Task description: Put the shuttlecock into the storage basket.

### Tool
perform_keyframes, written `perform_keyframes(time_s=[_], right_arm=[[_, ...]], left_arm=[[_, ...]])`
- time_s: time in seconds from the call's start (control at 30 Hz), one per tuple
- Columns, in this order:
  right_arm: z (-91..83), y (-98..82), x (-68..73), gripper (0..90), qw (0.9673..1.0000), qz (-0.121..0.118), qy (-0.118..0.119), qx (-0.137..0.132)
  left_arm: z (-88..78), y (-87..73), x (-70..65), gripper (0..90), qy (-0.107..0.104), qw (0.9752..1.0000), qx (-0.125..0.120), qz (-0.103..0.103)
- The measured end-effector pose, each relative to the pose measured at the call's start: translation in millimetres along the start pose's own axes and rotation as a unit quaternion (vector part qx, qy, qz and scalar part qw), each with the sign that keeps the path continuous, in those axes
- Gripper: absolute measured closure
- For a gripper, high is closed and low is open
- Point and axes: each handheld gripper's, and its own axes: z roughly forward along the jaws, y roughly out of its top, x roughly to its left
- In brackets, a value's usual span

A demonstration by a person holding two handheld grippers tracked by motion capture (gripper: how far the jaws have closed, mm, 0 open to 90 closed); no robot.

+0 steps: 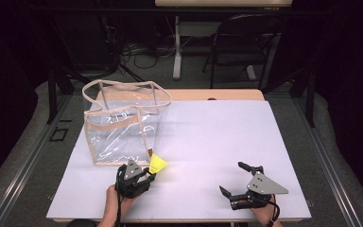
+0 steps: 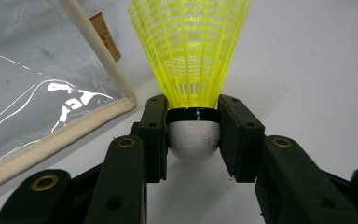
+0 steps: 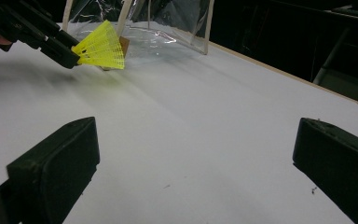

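A yellow plastic shuttlecock (image 1: 158, 164) (image 2: 191, 56) (image 3: 100, 46) with a white cork base is held by my left gripper (image 1: 150, 175) (image 2: 193, 135), whose jaws are shut on the base and its black band. The skirt points away from the gripper, toward the front corner of a clear plastic bag (image 1: 123, 124) (image 2: 37, 88) with beige trim. That bag stands upright and open at the table's left. My right gripper (image 1: 231, 182) (image 3: 191, 158) rests low at the front right, jaws wide open with nothing between them.
A white sheet (image 1: 208, 142) covers the table (image 1: 217, 94), whose wooden edge shows at the back. A small brown tag (image 2: 105, 42) hangs at the bag's near corner. Beyond the table stand a dark chair (image 1: 243, 42) and a table leg (image 1: 177, 47).
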Motion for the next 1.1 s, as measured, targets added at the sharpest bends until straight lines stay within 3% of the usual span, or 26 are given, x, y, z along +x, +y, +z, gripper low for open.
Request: perform_keyframes(time_s=[0.67,1.1], right_arm=[[0.3,-0.4,-0.3,0.0,1.0,0.001,0.0,0.002],[0.1,-0.6,-0.7,0.0,1.0,0.001,-0.001,0.002]], left_arm=[[-7.9,5.9,2.1,64.6,-0.005,0.9999,-0.003,0.015],[-14.6,10.8,0.6,64.6,-0.005,0.9998,-0.015,0.012]])
